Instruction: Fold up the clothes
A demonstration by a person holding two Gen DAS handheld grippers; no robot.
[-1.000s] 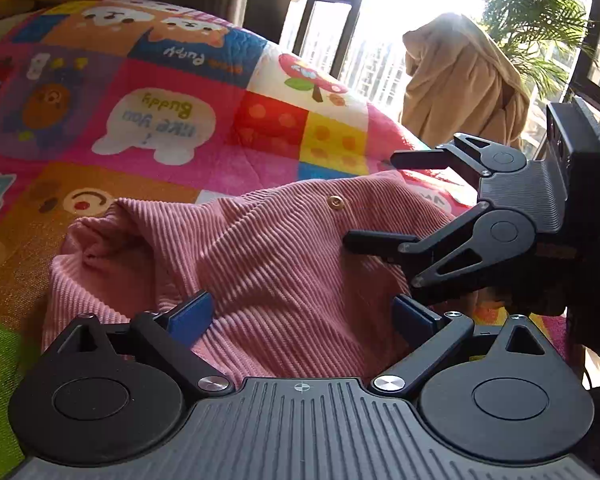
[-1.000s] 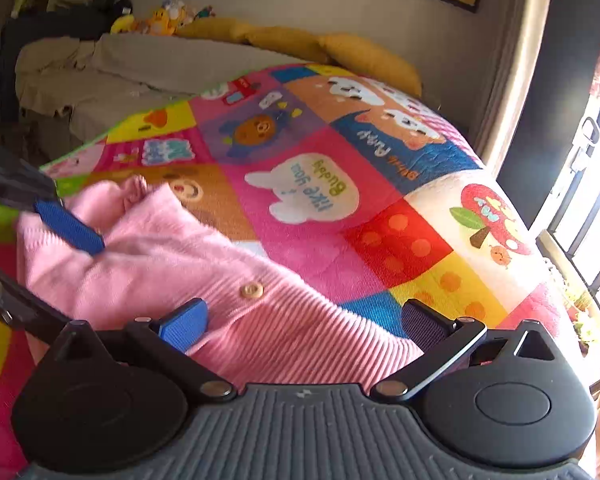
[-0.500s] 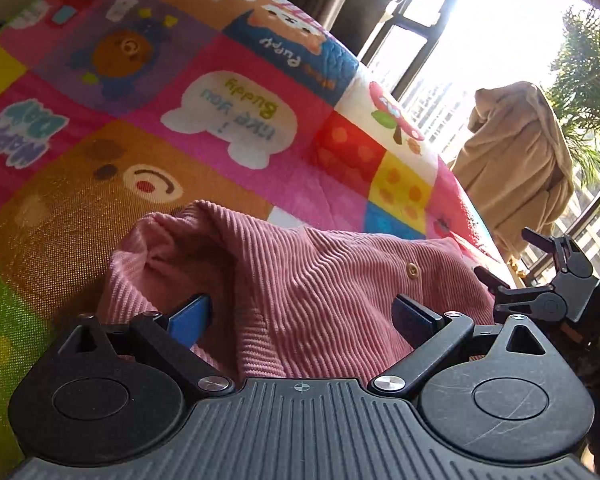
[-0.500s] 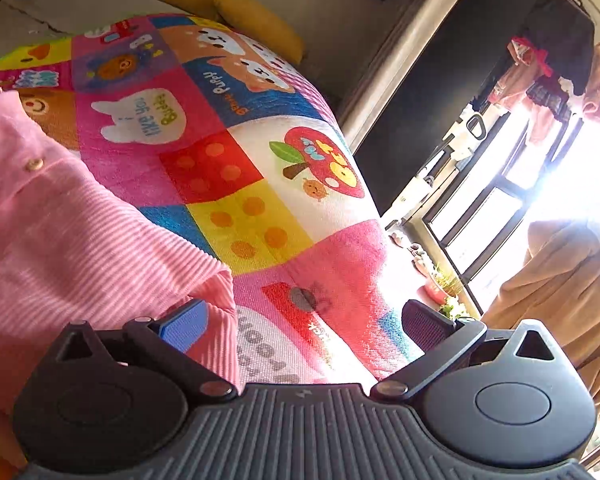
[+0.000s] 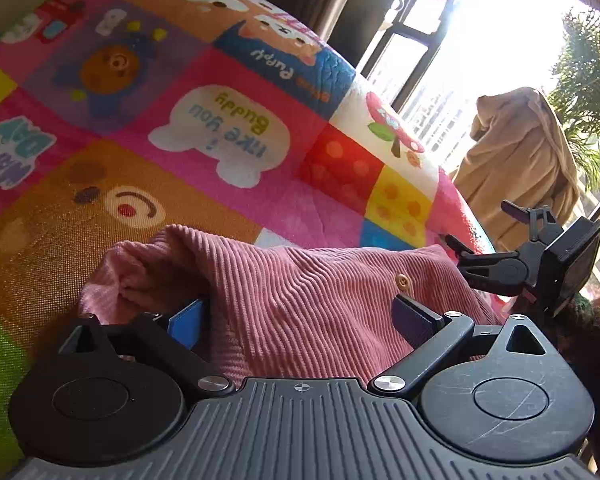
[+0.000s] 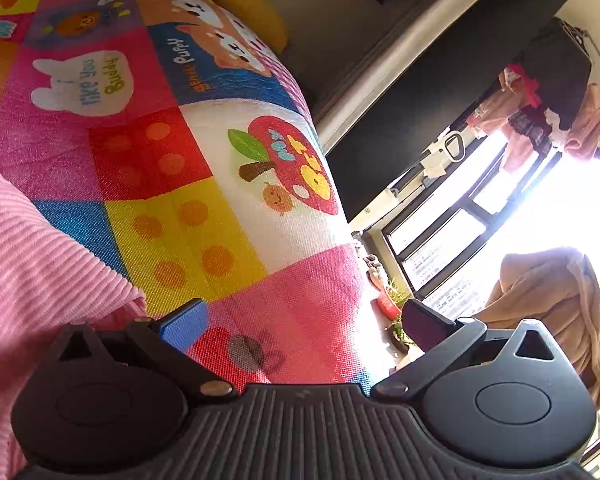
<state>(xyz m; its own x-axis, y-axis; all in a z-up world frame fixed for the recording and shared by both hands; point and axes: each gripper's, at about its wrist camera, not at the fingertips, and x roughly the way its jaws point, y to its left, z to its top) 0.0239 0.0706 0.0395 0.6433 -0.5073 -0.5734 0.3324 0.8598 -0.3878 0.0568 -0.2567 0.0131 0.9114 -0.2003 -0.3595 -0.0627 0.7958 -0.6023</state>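
1. A patchwork quilt (image 5: 228, 184) in bright cartoon squares covers the whole work surface; in the right wrist view it runs from 9 o'clock up to 12 o'clock and falls away at 3 o'clock toward a sunlit window (image 6: 500, 208).
2. A tan cloth (image 5: 520, 160) hangs draped at 2 o'clock in the left wrist view, in front of the glare.
3. The pink ribbed garment (image 5: 308, 292) lies bunched on the quilt, filling the centre of the left wrist view, with one end rumpled into a hollow at 9 o'clock. In the right wrist view it sits at 8 o'clock.
4. The left gripper (image 5: 300, 320) is spread wide, low over the garment; its blue pad (image 5: 186, 324) sits against the rumpled fold, but the fingers have nothing clamped.
5. The right gripper (image 6: 304, 322) is equally wide apart and empty, over bare quilt just beside the garment's edge; from the left wrist view it appears at 3 o'clock.
6. A small brass-coloured button (image 5: 403, 279) shows on the garment at 4 o'clock.
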